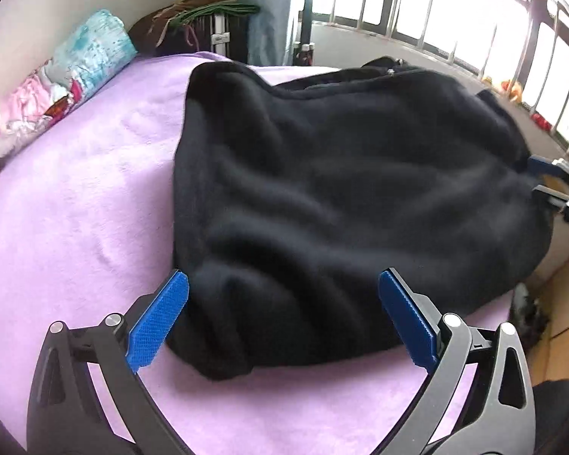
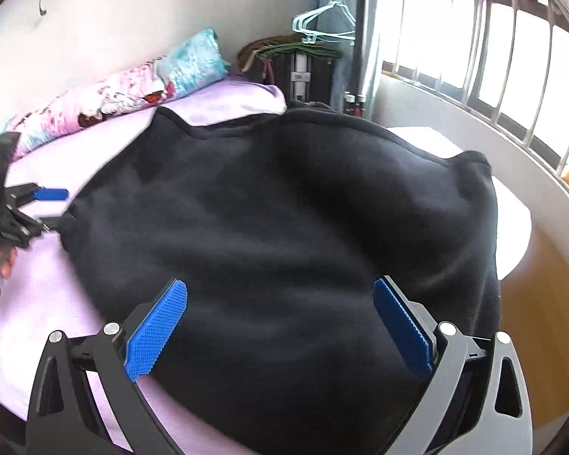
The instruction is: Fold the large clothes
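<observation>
Lilac bed: one black garment covers its near right part, overhanging the right edge; bare sheet remains left. Left gripper and right gripper, both tilted downward, stand wide open over the garment's near edge, gripping nothing. Two rolled quilts line the wall.

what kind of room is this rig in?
Likely a bedroom at home: a bed with a lilac blanket, rolled bedding along the wall, clothes hangers by a barred window.
</observation>
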